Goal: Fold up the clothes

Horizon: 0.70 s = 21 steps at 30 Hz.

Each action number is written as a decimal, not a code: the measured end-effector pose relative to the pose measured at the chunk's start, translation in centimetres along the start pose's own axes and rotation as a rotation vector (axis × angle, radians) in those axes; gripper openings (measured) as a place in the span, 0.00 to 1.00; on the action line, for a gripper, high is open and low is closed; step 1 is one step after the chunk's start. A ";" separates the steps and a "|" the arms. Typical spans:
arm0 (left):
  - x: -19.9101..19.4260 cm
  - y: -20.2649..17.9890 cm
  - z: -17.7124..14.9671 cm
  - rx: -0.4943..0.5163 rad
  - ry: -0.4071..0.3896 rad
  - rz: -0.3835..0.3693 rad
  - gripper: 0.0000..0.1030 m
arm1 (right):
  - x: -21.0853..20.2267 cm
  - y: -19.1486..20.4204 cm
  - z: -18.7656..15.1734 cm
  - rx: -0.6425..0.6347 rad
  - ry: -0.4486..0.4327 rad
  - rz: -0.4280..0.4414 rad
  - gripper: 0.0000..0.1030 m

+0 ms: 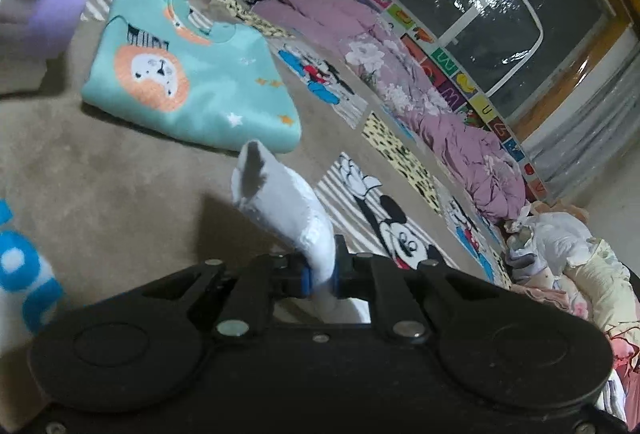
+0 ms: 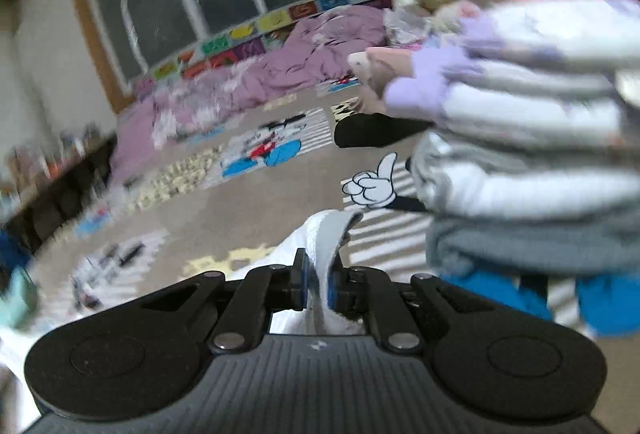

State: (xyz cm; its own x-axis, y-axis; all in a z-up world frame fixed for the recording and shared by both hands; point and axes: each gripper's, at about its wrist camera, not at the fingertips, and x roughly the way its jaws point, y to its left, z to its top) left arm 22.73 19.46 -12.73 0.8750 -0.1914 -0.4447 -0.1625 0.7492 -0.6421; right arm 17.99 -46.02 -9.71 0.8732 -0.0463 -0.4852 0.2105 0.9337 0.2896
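Cartoon-print carpet on the floor; folded teal sweatshirt lies far left. White garment is raised off it, limp, light, sagging. Left tool clamps one edge; right tool clamps another fold. Judgement: grip hems or corners.

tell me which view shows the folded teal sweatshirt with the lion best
The left wrist view. The teal sweatshirt lies there sharp and nearly whole on the beige carpet, lion print facing up. The right wrist view is motion-blurred and shows at most a teal smear at its left edge, too unclear to call the same garment.
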 end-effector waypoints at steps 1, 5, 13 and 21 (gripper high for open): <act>0.3 0.3 0.1 -0.004 0.007 0.010 0.07 | 0.6 0.3 0.3 -0.042 0.011 -0.018 0.10; 1.1 1.2 -0.3 -0.005 0.047 0.058 0.07 | 3.7 0.3 -0.3 -0.133 0.078 -0.105 0.10; 2.0 1.8 -0.8 0.005 0.090 0.108 0.11 | 7.4 0.1 -2.4 -0.139 0.159 -0.200 0.17; -0.7 0.7 0.0 0.062 -0.022 0.277 0.42 | 3.3 -0.3 -0.9 -0.025 0.094 -0.216 0.47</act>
State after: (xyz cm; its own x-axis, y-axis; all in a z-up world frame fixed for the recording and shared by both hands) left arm 22.05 20.16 -12.86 0.8110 0.0395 -0.5837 -0.3692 0.8085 -0.4582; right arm 20.39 -46.09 -12.17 0.7642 -0.2138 -0.6085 0.3761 0.9141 0.1512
